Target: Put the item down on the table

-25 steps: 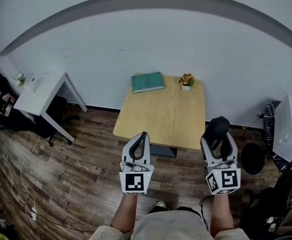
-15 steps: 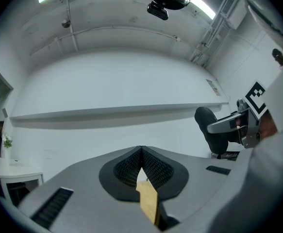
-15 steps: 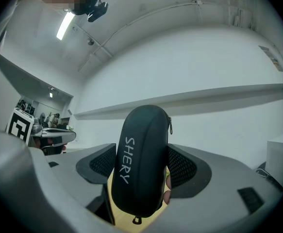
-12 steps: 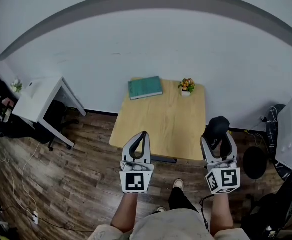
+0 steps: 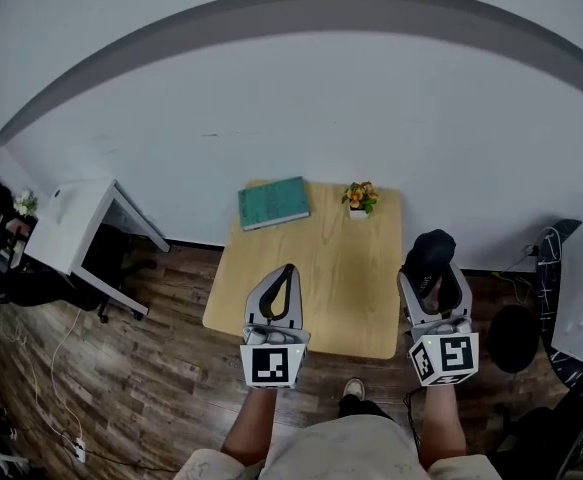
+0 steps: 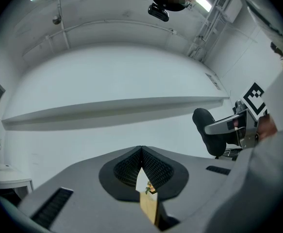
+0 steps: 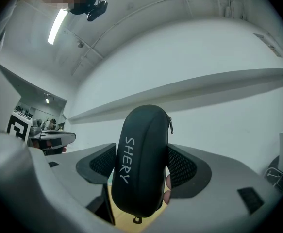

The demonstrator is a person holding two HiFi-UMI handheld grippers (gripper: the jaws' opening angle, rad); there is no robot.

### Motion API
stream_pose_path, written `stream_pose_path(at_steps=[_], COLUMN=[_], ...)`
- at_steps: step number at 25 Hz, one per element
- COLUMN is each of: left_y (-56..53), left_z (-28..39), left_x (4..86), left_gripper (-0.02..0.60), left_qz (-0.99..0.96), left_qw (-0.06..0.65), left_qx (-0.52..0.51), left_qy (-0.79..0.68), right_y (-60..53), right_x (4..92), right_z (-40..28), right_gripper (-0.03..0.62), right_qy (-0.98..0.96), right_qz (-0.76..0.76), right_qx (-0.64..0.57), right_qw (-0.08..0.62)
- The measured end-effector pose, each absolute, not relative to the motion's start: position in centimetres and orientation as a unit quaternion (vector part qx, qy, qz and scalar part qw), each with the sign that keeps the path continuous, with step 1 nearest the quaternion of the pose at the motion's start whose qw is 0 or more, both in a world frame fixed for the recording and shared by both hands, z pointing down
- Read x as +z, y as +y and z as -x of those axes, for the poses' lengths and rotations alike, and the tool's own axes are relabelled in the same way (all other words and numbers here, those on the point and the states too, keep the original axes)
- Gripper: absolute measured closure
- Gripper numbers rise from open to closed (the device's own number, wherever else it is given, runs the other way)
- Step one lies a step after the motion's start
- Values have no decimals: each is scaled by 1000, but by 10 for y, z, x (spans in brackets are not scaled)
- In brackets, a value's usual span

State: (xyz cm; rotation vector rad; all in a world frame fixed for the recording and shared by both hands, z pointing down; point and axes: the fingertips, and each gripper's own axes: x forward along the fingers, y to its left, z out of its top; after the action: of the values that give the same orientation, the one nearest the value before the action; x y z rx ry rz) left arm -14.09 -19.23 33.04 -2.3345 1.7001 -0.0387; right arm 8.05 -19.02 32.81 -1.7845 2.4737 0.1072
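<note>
My right gripper (image 5: pixel 432 268) is shut on a black zip case (image 5: pixel 430 253), held upright over the near right corner of the wooden table (image 5: pixel 346 303). In the right gripper view the black case (image 7: pixel 142 164) reads "SHERY" and fills the space between the jaws, its zipper on the right side. My left gripper (image 5: pixel 284 274) is shut with nothing in it, over the table's near left part. In the left gripper view its jaws (image 6: pixel 142 154) meet at the tips, and a sliver of table shows below them.
A green book (image 5: pixel 273 203) lies at the table's far left and a small potted flower (image 5: pixel 359 199) stands at its far middle, against the white wall. A white desk (image 5: pixel 76 223) stands to the left on the wood floor. A black chair (image 5: pixel 516 338) is at the right.
The table has come nearer and lower in the head view. Both grippers, earlier over the floor before its near edge, now hang above its near part. The case stays gripped.
</note>
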Motion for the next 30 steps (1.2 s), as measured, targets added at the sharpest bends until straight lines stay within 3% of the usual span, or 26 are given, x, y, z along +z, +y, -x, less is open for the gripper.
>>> stream_pose_path(at_steps=[14,30], left_y=[-269,-302], left_z=[83,100], left_x=[339,368], left_gripper=[574,574], left_qz=[802,806], left_qw=[142,120], left_qx=[-33,-21], left_qy=[579,579], right_y=[-266,-293], right_x=[351,375], right_z=[-131,-108], right_gripper=[256,256], right_qy=[815,817], right_qz=[577,575], right_qx=[14,7], right_qw=[56,39])
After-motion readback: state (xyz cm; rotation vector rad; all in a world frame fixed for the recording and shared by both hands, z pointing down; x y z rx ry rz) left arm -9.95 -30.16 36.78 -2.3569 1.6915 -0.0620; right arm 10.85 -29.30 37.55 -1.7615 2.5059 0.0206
